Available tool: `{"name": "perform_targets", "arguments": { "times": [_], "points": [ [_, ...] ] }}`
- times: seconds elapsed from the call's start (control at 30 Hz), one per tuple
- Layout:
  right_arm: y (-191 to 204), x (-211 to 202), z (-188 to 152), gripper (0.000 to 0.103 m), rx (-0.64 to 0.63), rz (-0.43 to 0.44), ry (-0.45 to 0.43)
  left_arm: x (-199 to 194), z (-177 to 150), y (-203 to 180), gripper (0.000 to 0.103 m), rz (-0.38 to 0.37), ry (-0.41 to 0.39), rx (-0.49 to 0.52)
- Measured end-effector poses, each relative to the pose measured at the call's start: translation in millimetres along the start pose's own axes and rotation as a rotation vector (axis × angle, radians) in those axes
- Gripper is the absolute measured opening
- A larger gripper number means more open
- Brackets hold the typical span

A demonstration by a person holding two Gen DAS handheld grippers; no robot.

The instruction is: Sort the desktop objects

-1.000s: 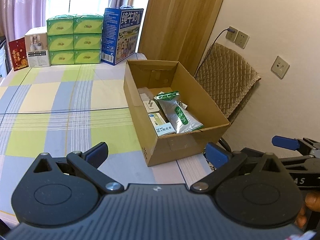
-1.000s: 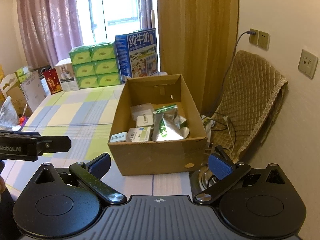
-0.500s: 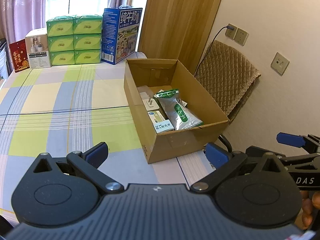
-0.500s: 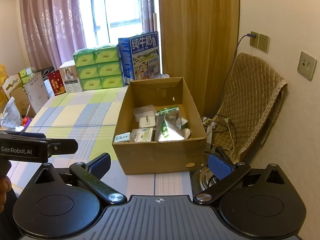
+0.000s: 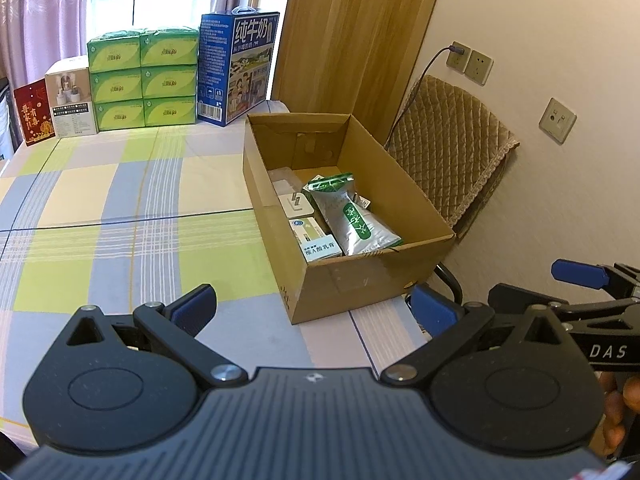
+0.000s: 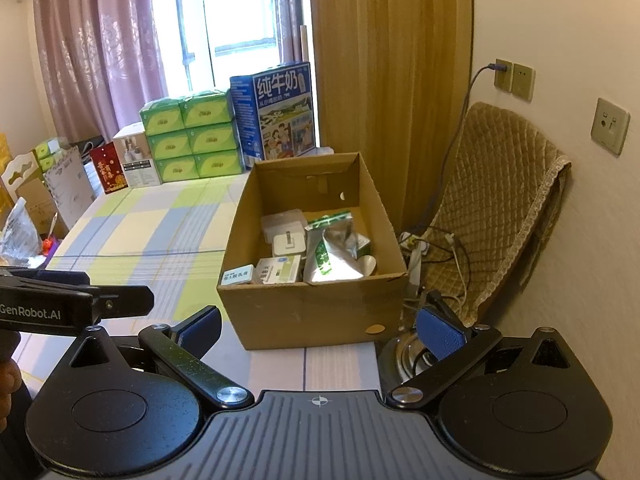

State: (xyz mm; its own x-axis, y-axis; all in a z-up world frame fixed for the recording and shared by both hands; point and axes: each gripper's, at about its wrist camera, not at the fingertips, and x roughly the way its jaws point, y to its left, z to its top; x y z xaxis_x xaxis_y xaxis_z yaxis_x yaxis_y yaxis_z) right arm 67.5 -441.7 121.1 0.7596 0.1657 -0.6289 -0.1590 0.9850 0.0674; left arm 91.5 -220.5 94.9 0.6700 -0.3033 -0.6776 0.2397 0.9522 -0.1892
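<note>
The cardboard box (image 6: 312, 312) hides its lower contents (labels (image 6: 239, 276) too small to read).

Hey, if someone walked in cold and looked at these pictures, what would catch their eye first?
Probably the open cardboard box at the table's right edge, holding a silver-green pouch and small white packages. Next, the green tissue boxes stacked beside a tall blue milk carton by the window. Both grippers, left and right, hang open and empty up front.

Daylight from the blown-out window (image 6: 236, 28) (fisheye bends the edges) leaves both views sharp.
</note>
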Motion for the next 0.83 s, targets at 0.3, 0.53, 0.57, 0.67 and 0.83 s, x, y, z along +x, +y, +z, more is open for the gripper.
{"name": "perform_targets", "arguments": {
  "times": [0.3, 0.53, 0.57, 0.67, 0.83],
  "points": [
    [1.1, 1.4, -0.5, 0.101, 0.003, -0.001, 0.003, 2.7, -2.7, -0.3, 0.102, 0.002, 0.005, -0.001],
    [0.1, 4.2, -2.9, 0.101, 0.007, -0.001, 0.007, 6.3, -4.3, 0.4, 0.102, -0.001, 0.011, 0.003],
    [-0.3, 4.6, -3.4, 0.101, 0.008, -0.001, 0.007, 6.6, -4.3, 0.2, 0.102, -0.002, 0.010, 0.004],
    [-2.1, 5.7, -4.1, 0.101, 0.010, -0.004, 0.010, 7.0, -4.2, -0.8, 0.102, -0.009, 0.007, 0.010],
    [-4.1, 5.6, -6.4, 0.101, 0.012, -0.010, 0.014, 5.7, -5.4, -1.0, 0.102, -0.025, -0.009, 0.016]
  ]
}}
